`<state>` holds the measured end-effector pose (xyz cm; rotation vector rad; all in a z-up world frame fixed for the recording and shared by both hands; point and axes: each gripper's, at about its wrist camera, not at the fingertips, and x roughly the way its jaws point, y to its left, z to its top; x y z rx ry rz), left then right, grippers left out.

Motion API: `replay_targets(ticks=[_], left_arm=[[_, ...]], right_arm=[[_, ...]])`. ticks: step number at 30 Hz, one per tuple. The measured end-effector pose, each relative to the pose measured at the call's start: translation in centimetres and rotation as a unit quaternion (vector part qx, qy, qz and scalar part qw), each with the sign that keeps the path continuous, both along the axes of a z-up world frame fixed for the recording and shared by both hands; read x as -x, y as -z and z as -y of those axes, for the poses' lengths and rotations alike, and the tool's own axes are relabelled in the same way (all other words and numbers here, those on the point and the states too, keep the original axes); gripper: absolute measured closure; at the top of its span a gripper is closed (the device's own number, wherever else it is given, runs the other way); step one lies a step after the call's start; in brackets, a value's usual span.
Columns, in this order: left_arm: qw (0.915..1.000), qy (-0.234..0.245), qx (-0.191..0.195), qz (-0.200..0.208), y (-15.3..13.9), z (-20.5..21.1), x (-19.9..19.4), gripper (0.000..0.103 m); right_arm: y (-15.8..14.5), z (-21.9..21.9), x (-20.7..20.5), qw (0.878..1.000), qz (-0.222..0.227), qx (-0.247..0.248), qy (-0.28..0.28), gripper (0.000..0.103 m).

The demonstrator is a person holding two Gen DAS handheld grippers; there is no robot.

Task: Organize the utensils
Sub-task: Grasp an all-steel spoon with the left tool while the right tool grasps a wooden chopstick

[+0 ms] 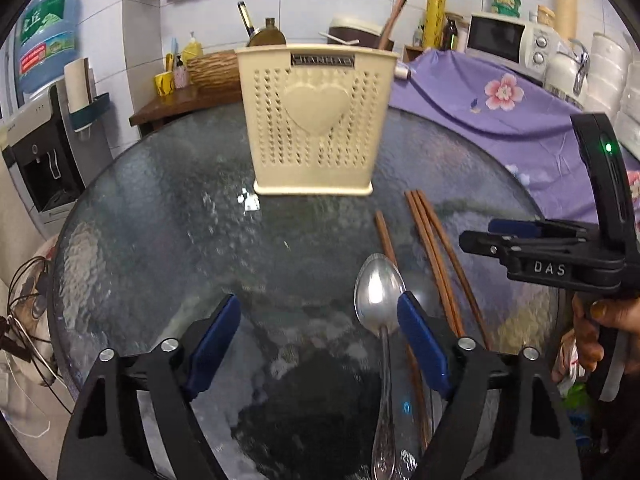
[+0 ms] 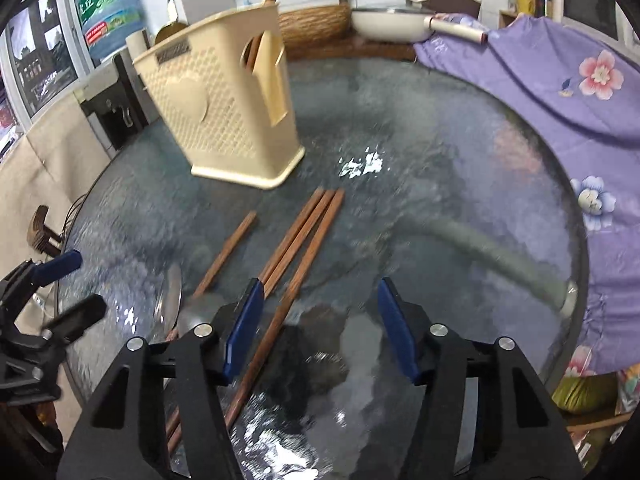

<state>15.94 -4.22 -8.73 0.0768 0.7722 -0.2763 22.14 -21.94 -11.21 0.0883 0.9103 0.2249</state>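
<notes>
1. Four brown chopsticks (image 2: pixel 298 240) lie flat on the round glass table (image 2: pixel 460 160). Three lie close together, and one lies alone just to their left.
2. One silver spoon (image 1: pixel 378 296) lies on the glass too, with its bowl pointing to 12 o'clock in the left wrist view. Its bowl rests over the lone chopstick.
3. The cream holder (image 1: pixel 314 120) stands upright at 12 o'clock in the left wrist view, near the far edge of the table. Bare glass lies between it and the chopstick tips.
4. The left gripper (image 1: pixel 320 344) is spread wide with nothing between its blue pads. The right pad (image 1: pixel 420 344) sits just beside the spoon's bowl, and I cannot tell if it touches.
5. The right gripper (image 2: pixel 320 328) also has its fingers wide apart and holds nothing. One chopstick runs under its left pad (image 2: pixel 244 328).
6. From the right wrist view, the holder is at 11 o'clock and the left gripper is at 9 o'clock.
7. A purple flowered cloth (image 2: pixel 560 92) hangs over the table's edge from 1 to 4 o'clock.
8. The glass from 12 to 3 o'clock is open.
</notes>
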Motion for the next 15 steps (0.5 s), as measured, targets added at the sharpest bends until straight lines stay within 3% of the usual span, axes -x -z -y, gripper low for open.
replay_targets(ticks=[5, 15], left_arm=[[0.9996, 0.009, 0.007, -0.025, 1.0, 0.3, 0.8, 0.032], [0.9982, 0.037, -0.021, -0.043, 2.3, 1.8, 1.7, 0.043]], right_arm=[[0.6, -0.8, 0.4, 1.0, -0.012, 0.01, -0.004, 0.056], [0.9, -1.4, 0.4, 1.0, -0.019, 0.016, -0.009, 0.059]])
